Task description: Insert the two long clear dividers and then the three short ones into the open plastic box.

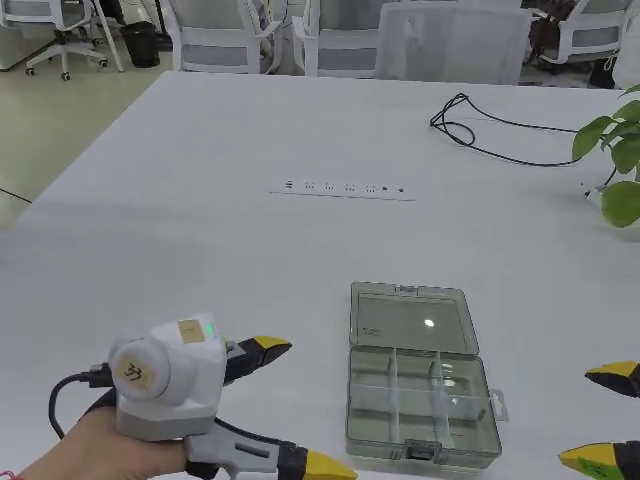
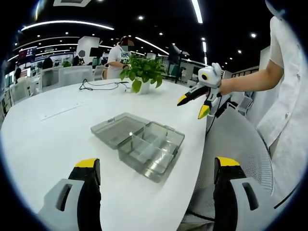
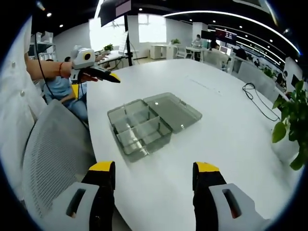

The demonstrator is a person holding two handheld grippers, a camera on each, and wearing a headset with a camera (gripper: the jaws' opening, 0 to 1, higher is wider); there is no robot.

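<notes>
The clear box (image 1: 351, 400) sits open near the front edge of the white table (image 1: 200, 220). Its lid (image 1: 410, 318) lies flat on the far side. Clear dividers (image 1: 395, 378) stand inside. The left gripper (image 1: 305, 406), left of the box, is spread wide and empty. The right gripper (image 1: 598, 418), on the right, is too. The orange marks on the left gripper's sticker (image 1: 133, 373) are too blurry to read.

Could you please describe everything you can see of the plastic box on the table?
The plastic box is smoky clear, rectangular, and lies open on the white table. Its lid is folded back flat. Clear dividers split the base into compartments. A latch sits on the near wall. The left gripper and right gripper are apart from it.
</notes>
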